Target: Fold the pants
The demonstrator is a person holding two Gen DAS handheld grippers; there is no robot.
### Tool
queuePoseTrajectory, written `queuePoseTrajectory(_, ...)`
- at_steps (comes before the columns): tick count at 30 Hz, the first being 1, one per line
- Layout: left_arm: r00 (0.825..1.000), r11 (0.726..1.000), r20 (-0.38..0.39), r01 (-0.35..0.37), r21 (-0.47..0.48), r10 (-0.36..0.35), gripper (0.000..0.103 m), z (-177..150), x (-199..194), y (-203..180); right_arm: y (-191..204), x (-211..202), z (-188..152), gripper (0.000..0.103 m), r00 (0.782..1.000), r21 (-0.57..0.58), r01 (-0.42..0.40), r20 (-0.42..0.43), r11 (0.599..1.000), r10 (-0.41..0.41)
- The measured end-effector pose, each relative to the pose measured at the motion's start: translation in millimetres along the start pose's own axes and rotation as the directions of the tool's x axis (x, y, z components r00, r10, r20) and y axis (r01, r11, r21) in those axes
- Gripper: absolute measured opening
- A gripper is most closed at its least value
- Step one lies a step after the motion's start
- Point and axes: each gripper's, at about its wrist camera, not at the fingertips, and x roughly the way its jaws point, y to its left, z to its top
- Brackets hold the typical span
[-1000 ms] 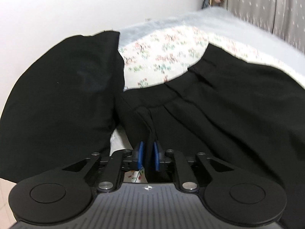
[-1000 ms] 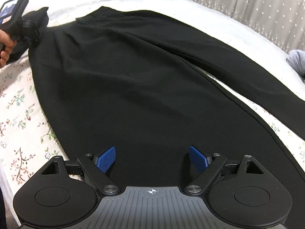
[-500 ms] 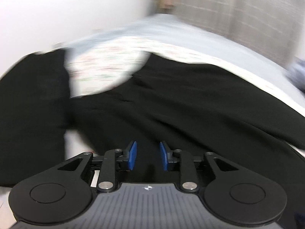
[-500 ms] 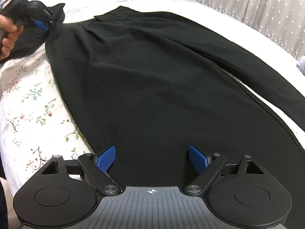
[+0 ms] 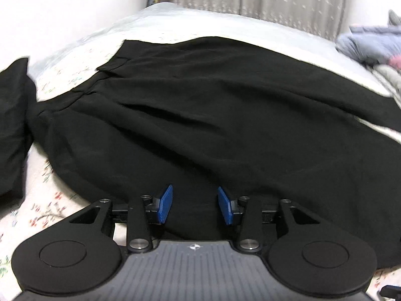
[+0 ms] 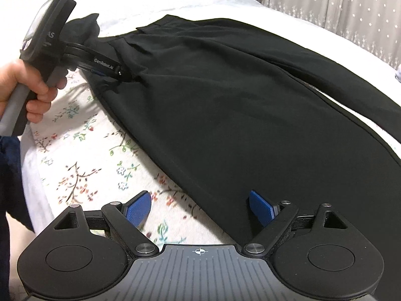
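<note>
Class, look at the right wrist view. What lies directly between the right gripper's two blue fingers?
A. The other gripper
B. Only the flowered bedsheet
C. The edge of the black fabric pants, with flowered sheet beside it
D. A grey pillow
C: the black fabric pants end between the open right gripper fingers, with white flowered bedsheet beside them.

The black pants (image 6: 238, 105) lie spread flat on the bed. The pleated waistband is at the far left, and both legs stretch toward the right.

Clothes pile (image 5: 371, 42) far R (bedsheet (image 6: 82, 165) bare)
</note>
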Motion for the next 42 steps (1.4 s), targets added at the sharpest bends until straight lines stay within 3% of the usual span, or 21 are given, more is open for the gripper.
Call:
queuePoseTrajectory(3, 0.999, 0.996, 0.022, 0.04, -0.078, -0.038, 0.057, 3, -7, 22, -6, -11, 0, 0.085, 0.999, 0.05, -0.018, 0.033, 0.999, 0.016)
queuePoseTrajectory(6, 0.999, 0.998, -0.016, 0.029, -0.057, -0.03, 0.057, 0, -2, 24, -15, -21, 3, 0.084, 0.995, 0.1, -0.019, 0.095, 0.995, 0.009)
queuePoseTrajectory(8, 0.999, 1.0, -0.035, 0.01, -0.025, -0.011, 0.058, -5, 2, 18, -18, -21, 6, 0.076, 0.993, 0.137, -0.045, 0.111, 0.99, 0.03)
queuePoseTrajectory(10, 0.999, 0.999, -0.038, -0.013, 0.032, 0.015, 0.057, -4, 1, 12, -21, -9, 8, 0.057, 0.995, 0.174, -0.072, 0.074, 0.982, 0.06)
queuePoseTrajectory(15, 0.999, 0.999, -0.049, 0.005, -0.045, -0.007, 0.055, -1, -7, 25, -17, 0, 17, 0.055, 0.998, 0.152, -0.065, 0.002, 0.986, 0.066)
queuePoseTrajectory(17, 1.0, 0.994, -0.017, 0.022, -0.107, -0.024, 0.055, 4, -14, 29, -28, -6, 19, 0.053, 0.997, 0.187, -0.082, 0.028, 0.979, 0.078)
queuePoseTrajectory(21, 0.999, 0.988, 0.034, 0.034, -0.151, -0.029, 0.055, 18, -20, 34, -59, -18, 22, 0.057, 0.997, 0.281, -0.035, 0.074, 0.959, 0.014)
queuePoseTrajectory(26, 0.998, 0.977, -0.014, 0.054, -0.204, -0.058, 0.055, 28, -2, 31, -92, -13, 23, 0.057, 0.997, 0.408, 0.009, 0.061, 0.913, -0.037)
queuePoseTrajectory(29, 0.999, 0.985, -0.02, 0.045, -0.169, -0.049, 0.056, 29, 3, 21, -95, -3, 27, 0.057, 0.997, 0.396, 0.064, 0.016, 0.916, -0.076)
queuePoseTrajectory(32, 0.996, 0.993, -0.077, 0.025, -0.114, -0.033, 0.056, 24, 18, 10, -106, 7, 28, 0.057, 0.995, 0.41, 0.101, -0.017, 0.906, -0.103)
queuePoseTrajectory(35, 0.998, 0.999, -0.064, -0.011, -0.038, 0.009, 0.057, 19, 21, 4, -119, 9, 21, 0.057, 0.991, 0.409, 0.133, -0.027, 0.903, -0.134)
queuePoseTrajectory(42, 0.998, 1.0, -0.063, -0.009, -0.014, 0.008, 0.058, 7, 13, 15, -155, 3, 5, 0.056, 0.973, 0.418, 0.22, -0.032, 0.881, -0.228)
